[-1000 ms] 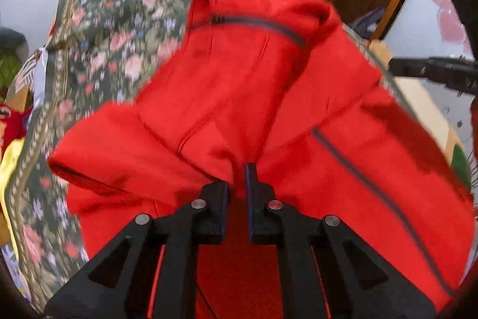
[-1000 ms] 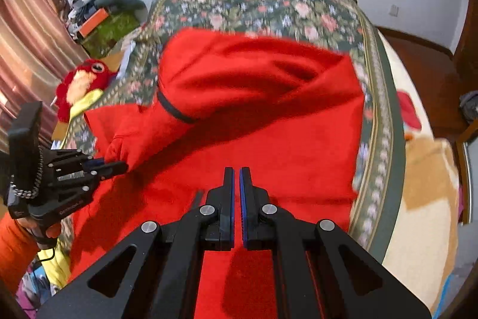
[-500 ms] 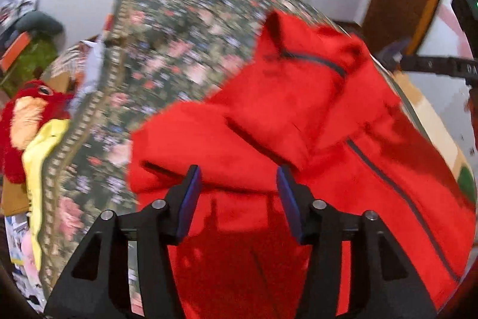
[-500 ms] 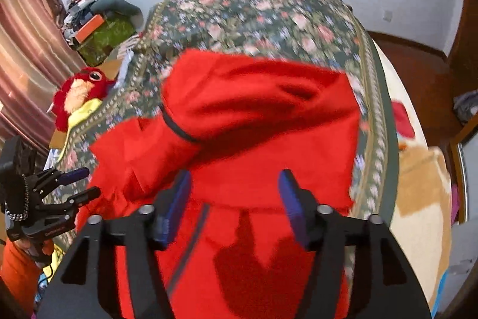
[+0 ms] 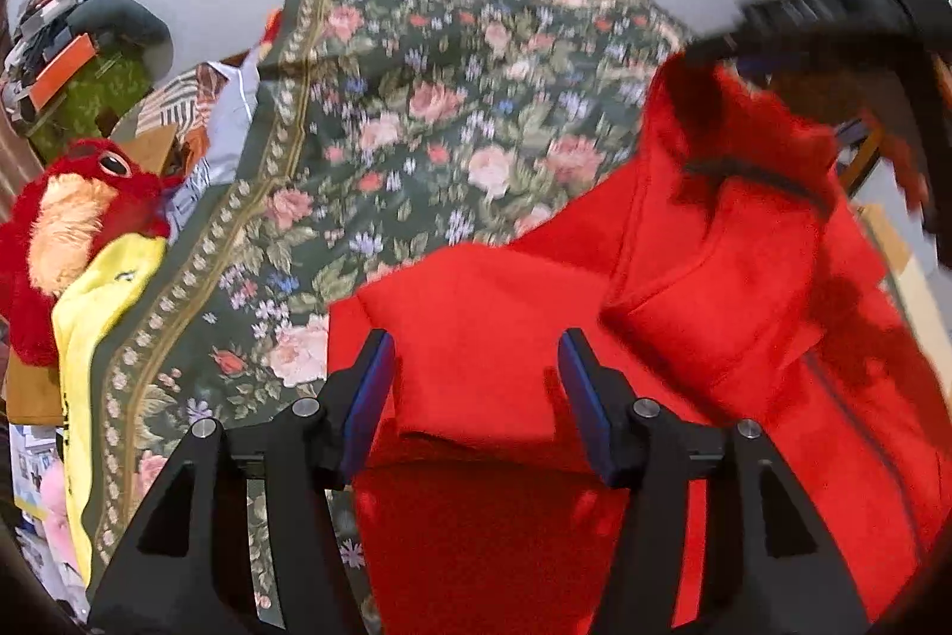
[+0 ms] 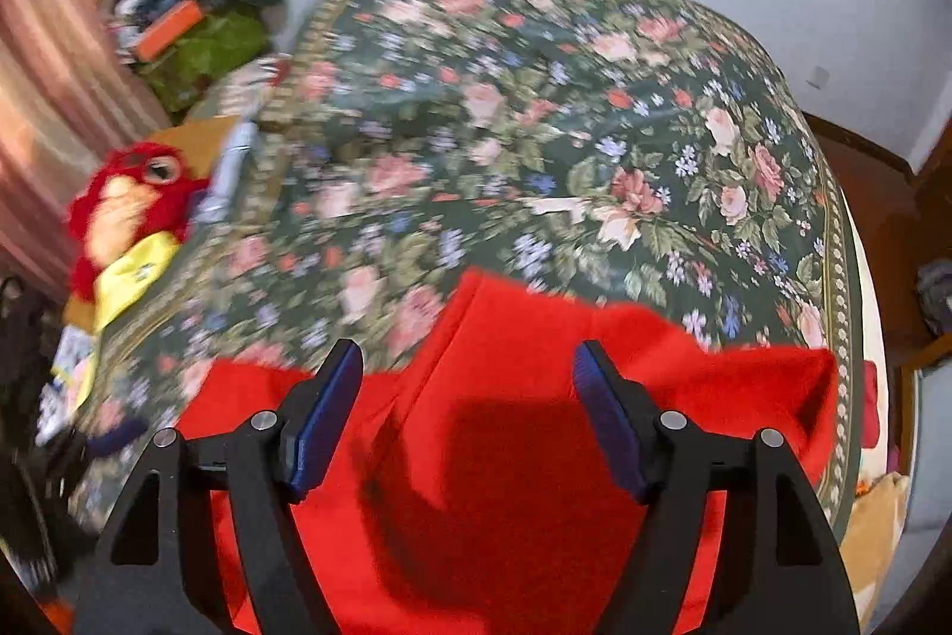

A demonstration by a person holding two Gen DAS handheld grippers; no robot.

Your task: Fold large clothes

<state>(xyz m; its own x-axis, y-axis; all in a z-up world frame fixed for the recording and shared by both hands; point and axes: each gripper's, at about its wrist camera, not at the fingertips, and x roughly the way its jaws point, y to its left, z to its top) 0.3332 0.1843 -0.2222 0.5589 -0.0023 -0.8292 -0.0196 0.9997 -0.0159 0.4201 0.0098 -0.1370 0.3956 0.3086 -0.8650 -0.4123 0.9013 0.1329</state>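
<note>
**So: both tongs spread over the red garment on the bed**

Okay, quick rundown. The left tongs [image 5: 473, 376] are pointing down at the bed, jaws apart and opening, with nothing pinched. A folded edge of the red garment [image 5: 684, 337] sits below the gap between them, but the blue pads [image 5: 372, 400] aren't pressing on it.

Same deal with the right tongs [image 6: 467, 409]: jaws spread and opening, red garment [image 6: 506, 456] underneath and ahead of them, pads clear of the fabric. You can see their shadow falling on the cloth right between the jaws.

The garment itself lies on the bed's floral bedspread [image 5: 416, 111]. From the left tongs it spreads out ahead and off to the right, bunched into a raised fold with a dark zip or trim line running along it. The other tool shows up blurred at the upper right of that view, above the far end of the garment. From the right tongs, the garment's far edge sits just beyond the tips, with bare bedspread [image 6: 535, 129] stretching away past it.

Off to the left of both tongs, beside the bed, there's a red plush toy [image 5: 65, 224] sitting on something yellow, and further back a heap of clutter [image 6: 190, 16] against the wall. The right view is pretty blurry on its left side.
</note>
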